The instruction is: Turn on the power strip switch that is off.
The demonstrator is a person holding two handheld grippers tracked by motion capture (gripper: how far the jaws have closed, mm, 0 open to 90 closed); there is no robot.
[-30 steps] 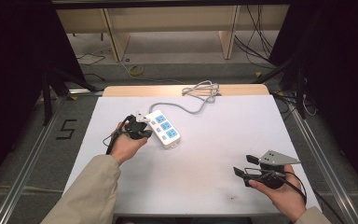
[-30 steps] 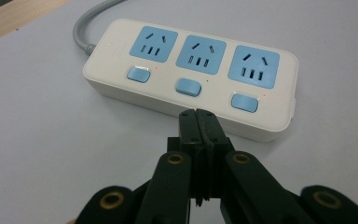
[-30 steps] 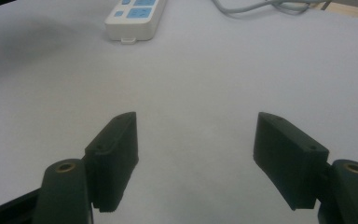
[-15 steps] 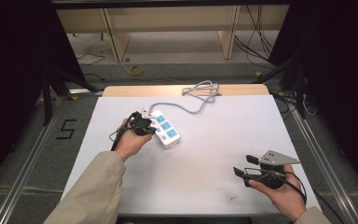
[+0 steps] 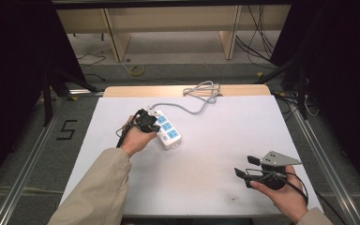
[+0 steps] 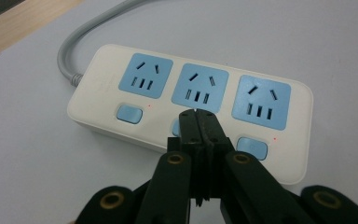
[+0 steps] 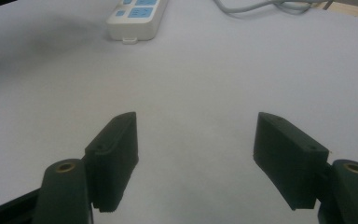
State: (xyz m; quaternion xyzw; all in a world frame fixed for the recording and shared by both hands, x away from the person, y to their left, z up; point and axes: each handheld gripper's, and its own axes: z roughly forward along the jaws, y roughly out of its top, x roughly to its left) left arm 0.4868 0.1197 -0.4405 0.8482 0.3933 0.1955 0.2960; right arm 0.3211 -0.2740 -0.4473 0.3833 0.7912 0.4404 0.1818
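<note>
Left of centre in the high view, a white power strip (image 5: 167, 131) lies flat on the white counter (image 5: 215, 154), running from upper left to lower right, with three blue socket panels along its top. In the left claw's view the strip (image 6: 191, 102) crosses the middle of the frame, each blue socket having a small blue button below it near the strip's lower edge. Its grey cable (image 5: 194, 104) leaves the upper end and runs toward the top centre of the high view, where it lies in a loose coil at the counter's wooden far edge.

At the strip's upper-left side sits the left claw (image 5: 151, 121), held in the person's left hand (image 5: 136, 138), with a beige sleeve reaching in from the lower left. Seen from its own camera, the left claw (image 6: 199, 122) is clenched with nothing between its jaws, and its joined tips sit over the middle button; whether they press it I cannot tell.

Well apart, at the lower right of the high view, the right claw (image 5: 246, 166) rests in the person's right hand (image 5: 283, 194) over bare counter. Its own view shows it released (image 7: 196, 140), jaws spread wide, with the strip (image 7: 135, 18) far off at the top left.
</note>
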